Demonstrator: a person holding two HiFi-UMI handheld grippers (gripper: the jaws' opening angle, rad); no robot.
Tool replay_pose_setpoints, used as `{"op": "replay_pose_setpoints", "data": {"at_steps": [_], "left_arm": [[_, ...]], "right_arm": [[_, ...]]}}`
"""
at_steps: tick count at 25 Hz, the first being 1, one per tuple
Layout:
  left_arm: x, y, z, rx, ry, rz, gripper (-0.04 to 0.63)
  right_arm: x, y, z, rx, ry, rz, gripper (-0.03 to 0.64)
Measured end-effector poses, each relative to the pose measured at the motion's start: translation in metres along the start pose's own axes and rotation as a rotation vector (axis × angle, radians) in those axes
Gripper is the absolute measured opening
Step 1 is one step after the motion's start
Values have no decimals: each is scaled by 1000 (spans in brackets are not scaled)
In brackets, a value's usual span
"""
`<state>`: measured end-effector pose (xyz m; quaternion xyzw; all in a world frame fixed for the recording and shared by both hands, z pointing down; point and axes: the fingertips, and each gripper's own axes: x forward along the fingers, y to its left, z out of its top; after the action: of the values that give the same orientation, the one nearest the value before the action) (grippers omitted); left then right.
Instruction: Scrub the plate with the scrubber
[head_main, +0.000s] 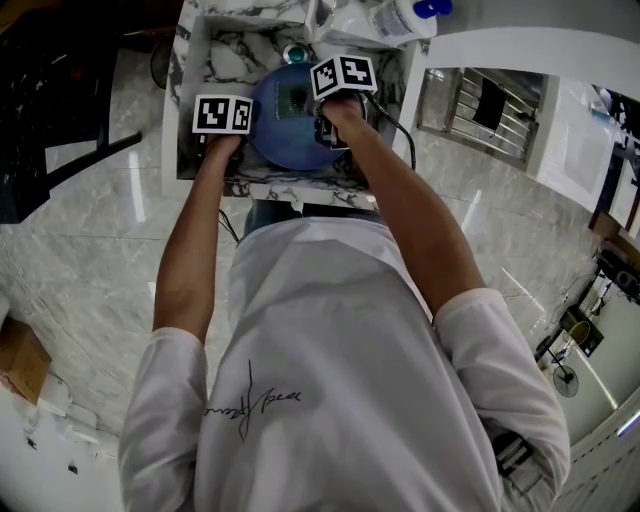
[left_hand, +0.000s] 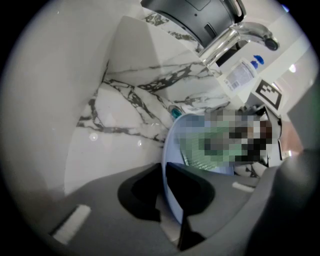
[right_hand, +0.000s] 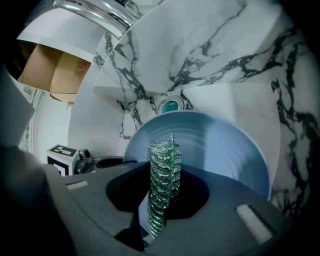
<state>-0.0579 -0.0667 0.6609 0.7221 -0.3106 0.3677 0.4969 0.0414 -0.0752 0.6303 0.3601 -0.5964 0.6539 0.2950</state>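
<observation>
Evidently mid-scrub, the left gripper (left_hand: 165, 197) clamped the left rim of the round blue plate (head_main: 283, 135) in the white marble sink (head_main: 232, 55), while the right gripper (right_hand: 161, 210) pinched the green mesh scrubber (right_hand: 162, 170) against its face; next, likely firm sweeps across it.

White T-shirt (head_main: 345, 330), black script print (head_main: 252, 402)

Blue plate (right_hand: 230, 150) (round) stands tilted up — green mesh scrubber (right_hand: 162, 185) against it.
</observation>
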Motion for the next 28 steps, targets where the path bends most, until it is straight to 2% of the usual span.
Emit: {"op": "replay_pose_setpoints", "data": {"at_steps": [28], "left_arm": [[1, 0, 1, 5, -7, -11, 87]], "right_arm": [[-23, -33, 4, -46, 10, -116, 64]]}}
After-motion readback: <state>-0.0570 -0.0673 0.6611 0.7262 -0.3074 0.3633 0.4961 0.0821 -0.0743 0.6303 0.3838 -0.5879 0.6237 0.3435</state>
